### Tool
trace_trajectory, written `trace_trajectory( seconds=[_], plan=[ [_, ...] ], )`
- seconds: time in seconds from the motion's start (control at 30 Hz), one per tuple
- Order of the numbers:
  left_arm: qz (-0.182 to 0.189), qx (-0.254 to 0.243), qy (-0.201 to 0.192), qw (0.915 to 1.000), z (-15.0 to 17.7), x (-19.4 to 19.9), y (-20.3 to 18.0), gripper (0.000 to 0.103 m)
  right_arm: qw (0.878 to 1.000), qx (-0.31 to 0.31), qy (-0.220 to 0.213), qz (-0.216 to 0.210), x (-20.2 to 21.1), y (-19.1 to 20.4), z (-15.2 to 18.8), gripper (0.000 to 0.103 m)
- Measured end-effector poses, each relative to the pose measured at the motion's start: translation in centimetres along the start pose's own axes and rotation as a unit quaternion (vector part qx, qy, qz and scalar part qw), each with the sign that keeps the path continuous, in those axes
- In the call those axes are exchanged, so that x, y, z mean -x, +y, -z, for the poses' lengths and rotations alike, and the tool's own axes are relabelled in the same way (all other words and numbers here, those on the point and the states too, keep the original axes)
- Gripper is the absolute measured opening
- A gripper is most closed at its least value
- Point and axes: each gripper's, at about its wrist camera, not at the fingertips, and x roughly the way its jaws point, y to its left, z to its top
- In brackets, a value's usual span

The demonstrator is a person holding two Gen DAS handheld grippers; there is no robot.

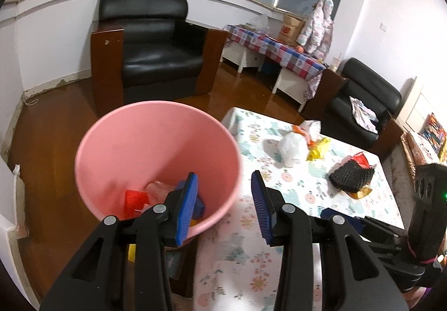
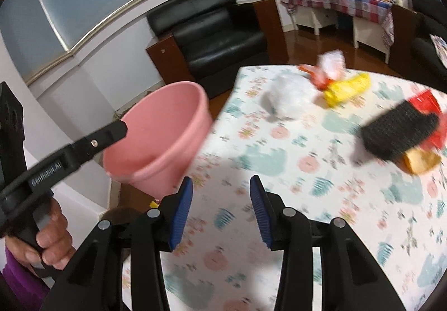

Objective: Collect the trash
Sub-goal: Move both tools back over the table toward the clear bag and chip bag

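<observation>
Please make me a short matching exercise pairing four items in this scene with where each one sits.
Things:
1. pink plastic bucket
2. crumpled white plastic bag
3. black knitted cloth
4. black leather armchair

Places:
A. by the wall under the window
B. on the table, beside yellow wrappers
C. off the table's edge, scraps inside
D. on the table, over a red wrapper

Pairs: 1-C, 2-B, 3-D, 4-A

Right gripper (image 2: 220, 210) bottom centre, jaws apart, empty, over patterned table (image 2: 307, 171). Pink bucket (image 2: 159, 140) centre left. White bag (image 2: 287, 98), yellow wrapper (image 2: 349, 88), black mesh (image 2: 399, 135) upper right. Hand (image 2: 47, 241) lower left.
</observation>
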Motion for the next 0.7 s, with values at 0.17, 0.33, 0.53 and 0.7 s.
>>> trace_trajectory(
  seconds=[0.17, 0.33, 0.53, 0.7],
  plan=[
    [0.015, -0.024, 0.008, 0.9996, 0.0, -0.8, -2.3, 0.040, 1.000, -0.020, -0.013, 0.019, 1.6, -2.7, 0.8, 0.042],
    [0.024, -0.047, 0.018, 0.9985, 0.2, -1.8, -4.4, 0.040, 0.998, -0.049, -0.021, 0.032, 2.7, -5.2, 1.3, 0.042],
    [0.032, -0.071, 0.030, 0.9965, 0.3, -3.2, -6.7, 0.040, 0.996, -0.071, -0.032, 0.046, 4.0, -7.5, 1.8, 0.042],
    [0.037, -0.085, 0.036, 0.9950, -0.1, -4.6, -8.2, 0.040, 0.993, -0.096, -0.041, 0.059, 4.9, -9.5, 2.0, 0.042]
  ],
)
